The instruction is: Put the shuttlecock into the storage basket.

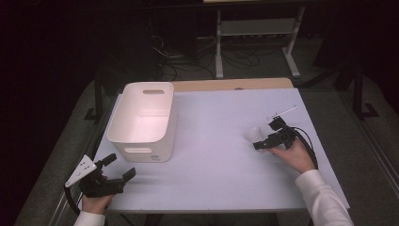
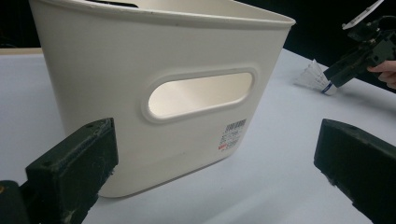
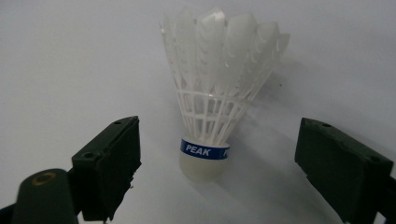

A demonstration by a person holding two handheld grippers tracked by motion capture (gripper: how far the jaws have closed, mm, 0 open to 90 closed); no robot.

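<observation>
The fingers [image 3: 109,163] of the right gripper [image 3: 219,172] are spread wide, one on each side of a white shuttlecock [image 3: 219,88]. They do not touch it. The shuttlecock lies on the tabletop [image 1: 221,136] near the right edge, and its blue band says PEAK. A hand [image 1: 294,153] holds this gripper [image 1: 270,136] there. The left gripper [image 1: 117,167] is spread wide too and holds nothing. It sits by the front left corner of the tabletop. Just past it stands a white bin [image 1: 143,120] near the left edge. The bin has a long handle hole [image 2: 201,93] in its side and a small sticker [image 2: 232,134] under the hole.
</observation>
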